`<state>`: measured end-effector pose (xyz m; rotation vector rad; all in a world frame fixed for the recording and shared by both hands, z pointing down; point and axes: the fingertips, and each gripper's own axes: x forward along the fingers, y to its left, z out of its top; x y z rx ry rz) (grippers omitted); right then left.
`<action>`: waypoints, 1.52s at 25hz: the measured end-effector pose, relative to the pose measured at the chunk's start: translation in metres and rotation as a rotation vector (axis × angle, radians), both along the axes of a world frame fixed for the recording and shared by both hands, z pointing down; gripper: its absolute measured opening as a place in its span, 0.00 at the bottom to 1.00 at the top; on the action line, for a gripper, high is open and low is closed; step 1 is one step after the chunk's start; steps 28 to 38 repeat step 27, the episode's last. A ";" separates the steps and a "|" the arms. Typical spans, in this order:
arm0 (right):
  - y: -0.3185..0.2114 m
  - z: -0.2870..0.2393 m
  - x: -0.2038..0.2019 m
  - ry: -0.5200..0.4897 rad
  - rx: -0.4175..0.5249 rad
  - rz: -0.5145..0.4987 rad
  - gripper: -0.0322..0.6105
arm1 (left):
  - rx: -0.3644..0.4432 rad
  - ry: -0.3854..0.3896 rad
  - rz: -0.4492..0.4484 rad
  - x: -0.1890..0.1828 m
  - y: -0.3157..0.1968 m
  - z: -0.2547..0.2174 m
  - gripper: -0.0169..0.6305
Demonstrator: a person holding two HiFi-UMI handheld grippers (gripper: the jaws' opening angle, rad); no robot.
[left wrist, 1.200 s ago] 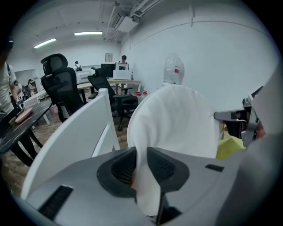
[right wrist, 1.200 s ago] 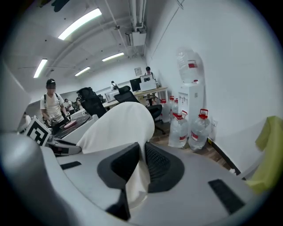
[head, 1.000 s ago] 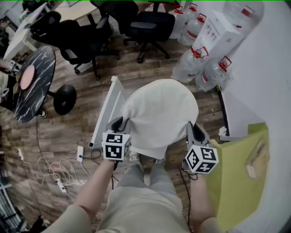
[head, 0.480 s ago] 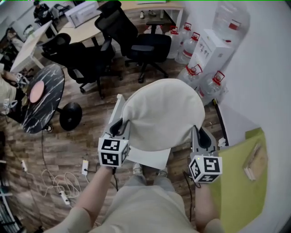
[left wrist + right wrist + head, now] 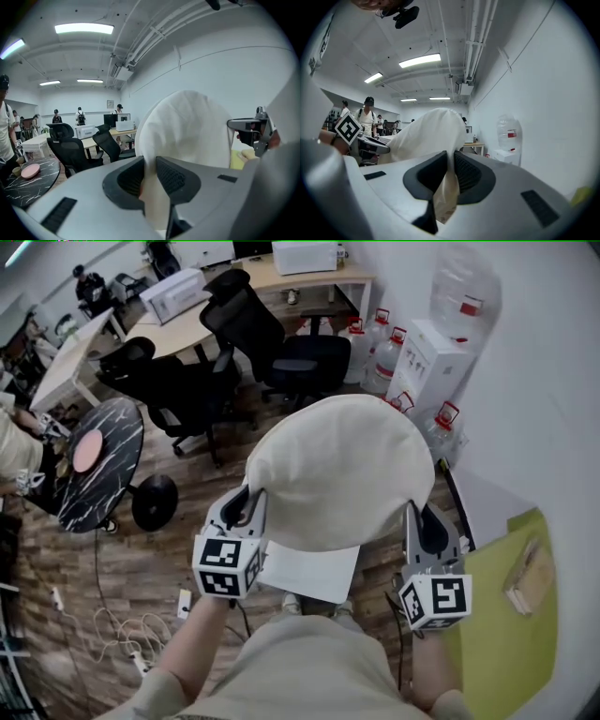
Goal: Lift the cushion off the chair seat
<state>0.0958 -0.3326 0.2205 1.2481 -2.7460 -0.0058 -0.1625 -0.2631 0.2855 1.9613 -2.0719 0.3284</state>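
A cream-white round cushion (image 5: 342, 474) hangs in the air in front of me, gripped at both sides. My left gripper (image 5: 248, 501) is shut on its left edge, and the fabric is pinched between the black pads (image 5: 173, 176). My right gripper (image 5: 422, 521) is shut on its right edge, with a fold of cloth (image 5: 447, 187) hanging between the jaws. The cushion (image 5: 187, 126) fills the middle of the left gripper view, and in the right gripper view the cushion (image 5: 426, 131) bulges up to the left. Below it shows a flat white seat panel (image 5: 309, 570), apart from the cushion.
Black office chairs (image 5: 281, 343) stand behind the cushion. A round black marble table (image 5: 98, 460) is at the left. Water bottles (image 5: 441, 427) and a white box (image 5: 427, 357) line the right wall. A yellow-green surface (image 5: 497, 615) lies at the right, cables (image 5: 141, 629) on the wooden floor at the left.
Both grippers have risen together with the cushion still held. The cushion has come up off the white seat panel, which now shows beneath it.
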 end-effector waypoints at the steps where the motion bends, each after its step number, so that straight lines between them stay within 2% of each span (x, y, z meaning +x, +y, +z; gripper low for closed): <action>1: 0.003 -0.006 0.000 -0.010 0.008 -0.010 0.16 | 0.010 -0.003 -0.001 0.000 0.002 -0.006 0.17; 4: 0.008 -0.024 0.000 -0.053 0.018 -0.056 0.15 | 0.043 -0.003 -0.010 -0.001 0.008 -0.020 0.17; 8: 0.009 -0.034 0.000 -0.045 0.035 -0.083 0.16 | 0.061 0.008 -0.019 0.000 0.012 -0.028 0.17; 38: -0.010 -0.027 0.010 -0.028 0.022 -0.093 0.16 | 0.065 0.044 -0.022 0.010 0.006 -0.023 0.18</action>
